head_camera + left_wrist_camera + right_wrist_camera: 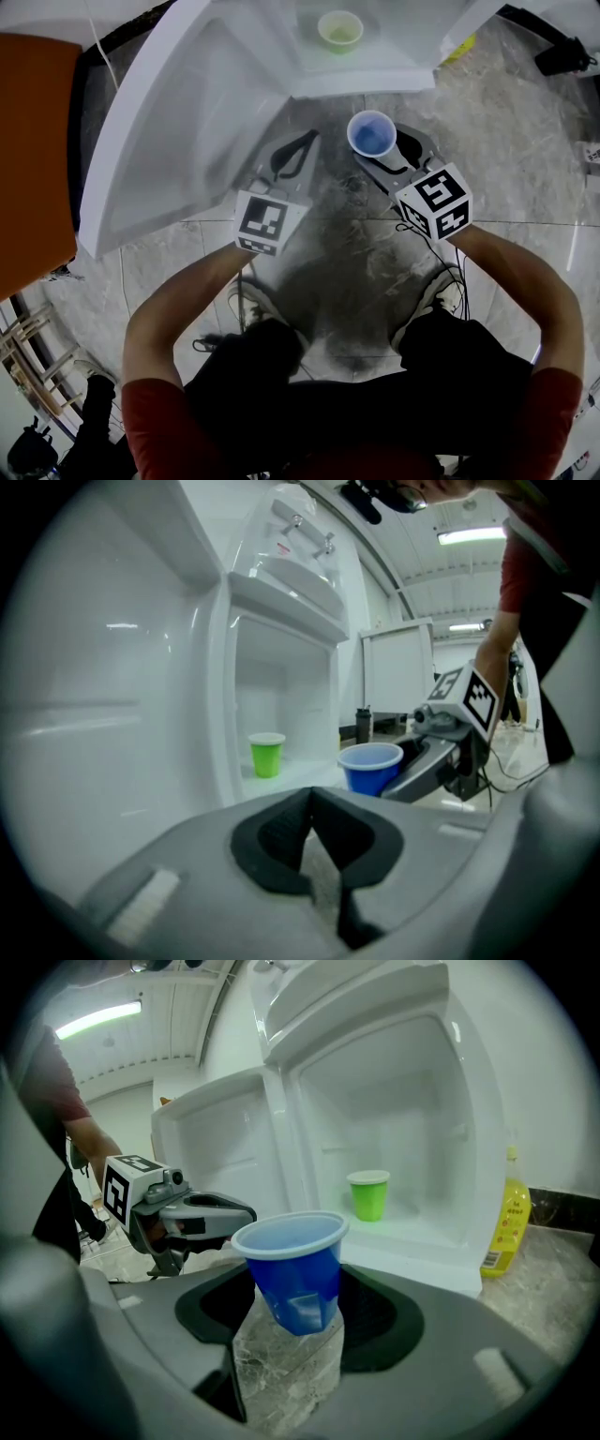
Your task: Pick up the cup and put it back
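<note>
The person's two shoes [251, 305] are standing on the marbled floor [347, 234], directly below the head camera. Both forearms are reaching forward, each hand holding one gripper behind its marker cube.

The left gripper [314, 841] is carrying nothing. Its dark jaw pads are pressing together, with no gap between them. It is hovering over the floor, beside the open white door [169, 131].

The right gripper [292, 1312] is clamping the blue cup [291, 1265] between its jaws. The pads are squeezing the lower part of the cup wall, which is denting slightly inward. The cup is sitting mouth up with a slight tilt, clear of the floor. It is positioned just in front of the white refrigerator compartment [366, 80], outside its front edge. In the head view, the two grippers are lying side by side, apart from each other, both pointing toward the compartment.

Farther back, a green cup [369, 1194] is standing upright on the compartment's shelf, well apart from the blue cup. A yellow bottle [511, 1208] is standing upright on the marbled surface, just outside the compartment's right wall.
</note>
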The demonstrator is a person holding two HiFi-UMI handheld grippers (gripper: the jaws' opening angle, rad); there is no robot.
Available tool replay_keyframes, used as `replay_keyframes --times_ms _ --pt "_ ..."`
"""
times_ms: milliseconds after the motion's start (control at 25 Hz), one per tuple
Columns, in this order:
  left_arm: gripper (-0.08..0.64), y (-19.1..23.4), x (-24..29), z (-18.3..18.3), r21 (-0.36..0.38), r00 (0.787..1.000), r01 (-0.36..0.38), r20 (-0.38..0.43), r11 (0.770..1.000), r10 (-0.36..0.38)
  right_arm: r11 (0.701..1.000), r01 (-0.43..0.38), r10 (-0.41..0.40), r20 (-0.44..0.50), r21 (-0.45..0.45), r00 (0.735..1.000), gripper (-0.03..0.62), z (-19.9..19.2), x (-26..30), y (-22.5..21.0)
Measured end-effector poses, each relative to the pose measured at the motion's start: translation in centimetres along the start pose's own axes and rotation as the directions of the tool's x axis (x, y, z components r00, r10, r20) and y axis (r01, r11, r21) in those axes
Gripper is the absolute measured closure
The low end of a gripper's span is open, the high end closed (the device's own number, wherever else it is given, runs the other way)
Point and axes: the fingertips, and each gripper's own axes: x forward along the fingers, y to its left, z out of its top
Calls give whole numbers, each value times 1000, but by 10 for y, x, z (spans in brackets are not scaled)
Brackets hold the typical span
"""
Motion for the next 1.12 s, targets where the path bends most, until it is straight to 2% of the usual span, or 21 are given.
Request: replay_keyframes --times_ms 760,1120 --pt "560 2 6 -13 -22 999 -16 -48 1000 15 1000 22 -22 -15 17 1000 314 -9 2 -10" --pt "560 4 12 -17 -25 998 -19 -58 1000 18 998 60 -60 -9 28 998 314 -6 7 -33"
